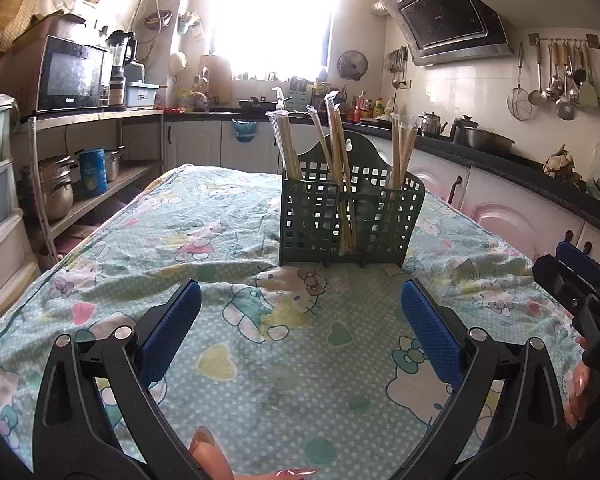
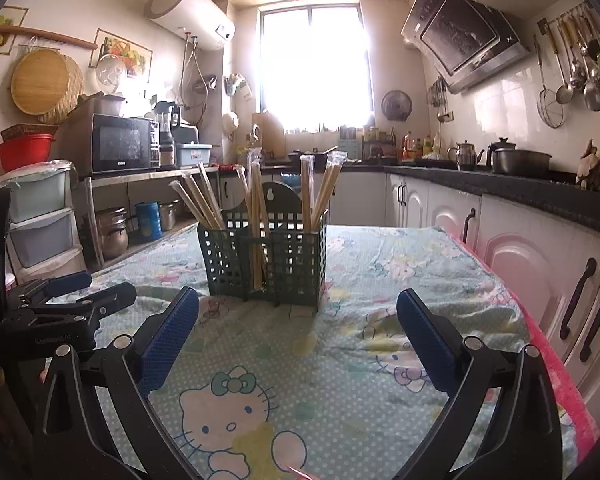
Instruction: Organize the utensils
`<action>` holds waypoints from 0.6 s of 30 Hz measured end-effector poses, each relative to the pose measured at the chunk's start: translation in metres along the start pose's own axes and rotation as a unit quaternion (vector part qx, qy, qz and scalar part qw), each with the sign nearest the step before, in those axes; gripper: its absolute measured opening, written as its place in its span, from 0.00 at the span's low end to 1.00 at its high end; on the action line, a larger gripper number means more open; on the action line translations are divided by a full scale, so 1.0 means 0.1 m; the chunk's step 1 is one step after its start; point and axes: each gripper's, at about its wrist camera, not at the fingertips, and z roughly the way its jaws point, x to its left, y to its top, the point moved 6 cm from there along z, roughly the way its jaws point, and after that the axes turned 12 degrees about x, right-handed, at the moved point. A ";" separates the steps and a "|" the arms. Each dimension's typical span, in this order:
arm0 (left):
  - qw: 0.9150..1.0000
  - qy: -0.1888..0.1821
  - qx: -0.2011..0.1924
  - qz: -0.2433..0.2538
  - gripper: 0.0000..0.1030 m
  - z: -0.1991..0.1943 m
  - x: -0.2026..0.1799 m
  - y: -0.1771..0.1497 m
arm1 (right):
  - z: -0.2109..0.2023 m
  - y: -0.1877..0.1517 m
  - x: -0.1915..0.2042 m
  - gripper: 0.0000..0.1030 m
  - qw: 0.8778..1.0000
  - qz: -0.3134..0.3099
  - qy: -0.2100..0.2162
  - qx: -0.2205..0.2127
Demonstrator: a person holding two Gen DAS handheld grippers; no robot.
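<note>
On the microwave (image 2: 120,145), "Galanz".

A microwave (image 2: 124,145) sits on the shelf at left — kettle (image 2: 466,155) and pot (image 2: 520,161) on the right-hand bench (image 2: 540,192).

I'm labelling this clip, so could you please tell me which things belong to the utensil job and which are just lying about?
Job:
- dark green plastic lattice caddy
- plastic-wrapped wooden chopsticks standing in it
- left tool, right tool, both open and empty

Lying about:
- black microwave
- steel kettle
- hanging metal ladles
</note>
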 end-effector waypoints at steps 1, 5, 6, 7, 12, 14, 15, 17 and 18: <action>1.000 -0.001 -0.001 0.000 0.89 -0.01 0.00 0.00 | 0.01 -0.01 0.00 0.94 1.000 0.001 0.001 0.003; 1.000 -0.003 0.001 -0.006 0.89 0.01 0.03 -0.01 | 0.04 -0.02 0.01 0.94 1.000 0.003 0.004 0.009; 1.000 -0.002 0.002 -0.008 0.89 0.01 0.03 -0.01 | 0.04 -0.02 0.01 0.94 1.000 0.003 0.004 0.010; 1.000 -0.003 0.003 -0.010 0.89 0.01 0.04 -0.01 | 0.04 -0.03 0.02 0.94 1.000 0.003 0.005 0.010; 1.000 -0.002 0.003 -0.011 0.89 0.01 0.05 -0.01 | 0.05 -0.03 0.05 0.94 1.000 -0.001 0.006 0.011; 1.000 -0.001 0.002 -0.010 0.89 0.01 0.05 -0.01 | 0.05 -0.04 0.05 0.94 1.000 -0.003 0.006 0.011; 1.000 0.000 0.002 -0.011 0.89 0.01 0.05 -0.01 | 0.05 -0.04 0.06 0.94 1.000 -0.003 0.006 0.011; 1.000 0.000 0.002 -0.011 0.89 0.01 0.05 -0.01 | 0.04 -0.04 0.06 0.94 1.000 -0.002 0.006 0.010; 1.000 0.000 0.001 -0.011 0.89 0.01 0.05 0.00 | 0.05 -0.04 0.05 0.94 1.000 -0.002 0.006 0.011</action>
